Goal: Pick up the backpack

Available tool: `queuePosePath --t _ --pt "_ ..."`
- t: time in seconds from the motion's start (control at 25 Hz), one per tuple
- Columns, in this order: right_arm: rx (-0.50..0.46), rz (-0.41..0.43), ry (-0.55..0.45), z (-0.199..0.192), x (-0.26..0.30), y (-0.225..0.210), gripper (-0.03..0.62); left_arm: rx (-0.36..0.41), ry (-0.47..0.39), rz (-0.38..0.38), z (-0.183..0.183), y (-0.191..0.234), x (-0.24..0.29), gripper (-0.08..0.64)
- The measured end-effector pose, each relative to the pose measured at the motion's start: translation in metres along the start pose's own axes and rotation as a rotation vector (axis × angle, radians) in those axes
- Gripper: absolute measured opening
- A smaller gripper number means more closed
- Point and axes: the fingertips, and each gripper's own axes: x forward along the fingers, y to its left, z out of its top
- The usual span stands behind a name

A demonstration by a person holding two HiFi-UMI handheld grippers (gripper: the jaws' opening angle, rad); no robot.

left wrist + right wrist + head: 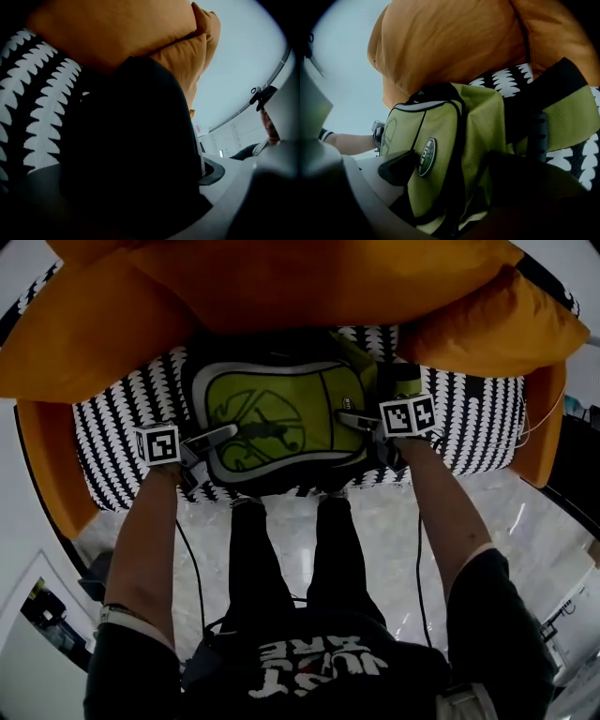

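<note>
My left gripper is clamping its jaws on the black side of the backpack, and in the left gripper view that dark bulk is filling the whole gap between them. My right gripper is pinching the opposite side, with green fabric bunching between its jaws just beside a round badge. So I am holding the pack from both flanks, one marker cube showing at the centre left of the head view and the other at the centre right. The backpack is lying in the middle of the head view with its green front facing up, resting on the black-and-white seat. A green and black strap is trailing off over the pattern at the right of the right gripper view. Orange cushions are crowding across the top of the frame, touching the pack's far edge. In the lower half my legs are standing on a pale glossy floor, and thin cables are hanging down beside them.
</note>
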Motion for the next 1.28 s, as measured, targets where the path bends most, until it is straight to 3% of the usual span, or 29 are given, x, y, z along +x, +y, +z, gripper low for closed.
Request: queuePosePath --t 0.08,0.16,0.24,0.44,0.52,0.92,1.28 --pt "0.007 -0.007 -0.023 0.002 0.002 0.001 0.48 0.0 -0.006 -0.007 -0.001 0.003 0.0 0.582" --pt "0.026 0.011 -0.054 0.004 0.002 0.006 0.477 0.008 -0.011 -0.005 -0.003 0.004 0.001 0.518" --pt "0.052 0.028 -0.084 0.004 0.005 0.011 0.366 0.019 -0.023 -0.004 -0.004 0.003 0.003 0.409" --pt "0.121 0.068 -0.163 0.004 -0.001 0.014 0.164 0.016 -0.039 -0.06 -0.01 -0.017 0.008 0.119" --pt "0.128 0.099 -0.18 0.002 -0.005 0.021 0.129 0.022 -0.042 -0.08 -0.012 -0.026 0.003 0.054" --pt "0.172 0.197 -0.222 0.006 -0.055 0.046 0.094 0.056 -0.009 -0.185 0.007 -0.1 0.005 0.034" --pt "0.139 0.227 -0.278 0.025 -0.131 0.099 0.094 0.104 -0.017 -0.248 0.028 -0.189 -0.016 0.034"
